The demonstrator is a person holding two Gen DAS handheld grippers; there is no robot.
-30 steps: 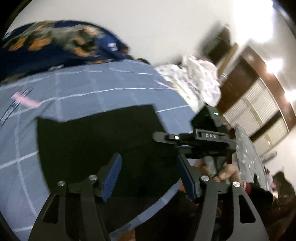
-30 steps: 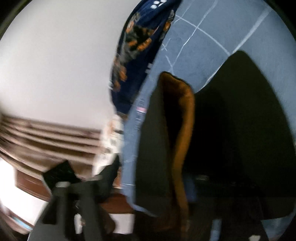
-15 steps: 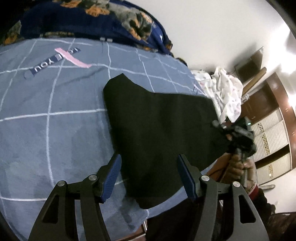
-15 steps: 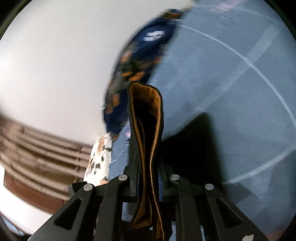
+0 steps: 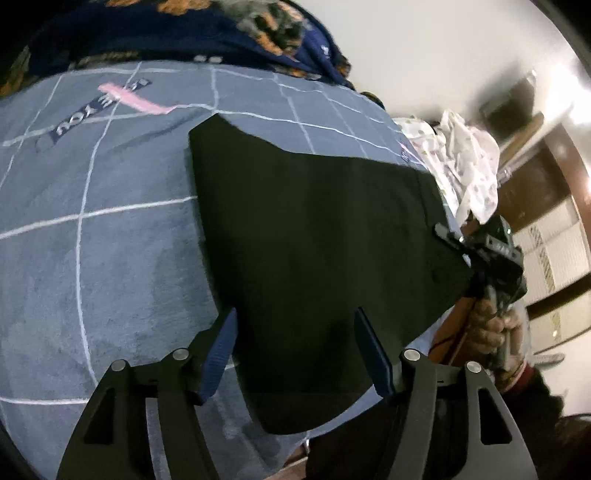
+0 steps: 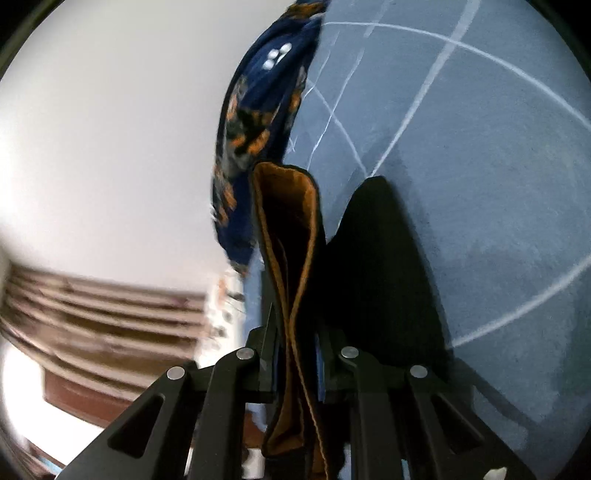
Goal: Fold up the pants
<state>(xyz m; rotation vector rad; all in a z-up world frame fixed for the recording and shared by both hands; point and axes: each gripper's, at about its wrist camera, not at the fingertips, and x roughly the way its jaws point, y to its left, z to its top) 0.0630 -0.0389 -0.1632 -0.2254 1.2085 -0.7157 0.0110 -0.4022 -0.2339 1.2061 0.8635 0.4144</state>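
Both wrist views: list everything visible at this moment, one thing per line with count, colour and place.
pants: one, black with an orange-brown lining, spread on the bed, one edge lifted
bedcover: one, grey-blue with white grid lines, under the pants
blanket: one, navy with orange print, along the far edge of the bed
cloth heap: one, white with small print, past the bed's far corner
wooden furniture: brown, against the white wall
left gripper: black with blue pads, open above the pants' near edge
right gripper: black, shut on the pants' lifted edge
hand: one, holding the right gripper's handle
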